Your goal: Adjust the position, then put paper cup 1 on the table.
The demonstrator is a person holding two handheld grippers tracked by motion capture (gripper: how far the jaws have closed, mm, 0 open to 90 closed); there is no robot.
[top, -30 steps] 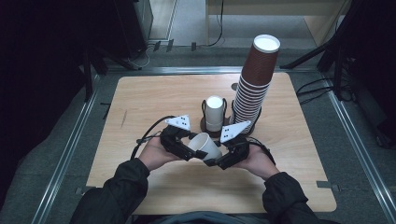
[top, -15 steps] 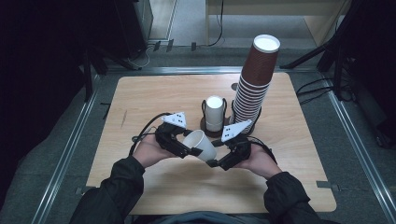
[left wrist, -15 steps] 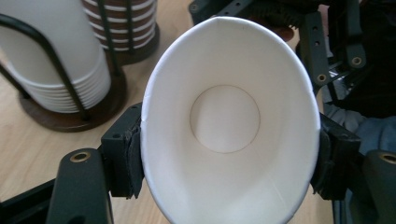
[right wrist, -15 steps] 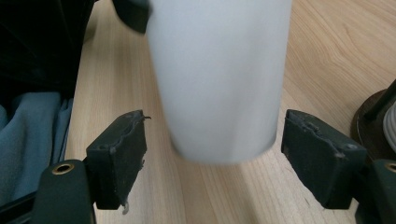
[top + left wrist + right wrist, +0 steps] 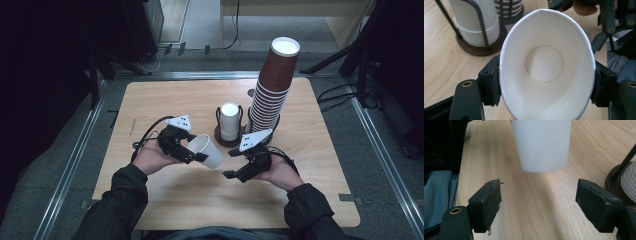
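Note:
A white paper cup (image 5: 207, 151) lies on its side in the air, its mouth toward my left gripper (image 5: 195, 150). That gripper is shut on the cup near the rim, and its pads (image 5: 495, 85) squeeze the mouth of the cup (image 5: 546, 62) into an oval. My right gripper (image 5: 231, 162) hovers just right of the cup's base and is open. Its jaws have just been opening, and nothing is between them. In the right gripper view the cup's base (image 5: 541, 145) hangs beyond the spread jaws of the right gripper (image 5: 539, 205), apart from them.
A wire holder with a stack of white cups (image 5: 230, 122) stands mid-table on a dark round base. A tall leaning stack of brown cups (image 5: 272, 90) rises just right of it. The wooden table (image 5: 150, 100) is bare at the left and front.
The left gripper has carried the cup left and slightly up, away from the right gripper. The right gripper's jaws have spread and no longer touch the cup.

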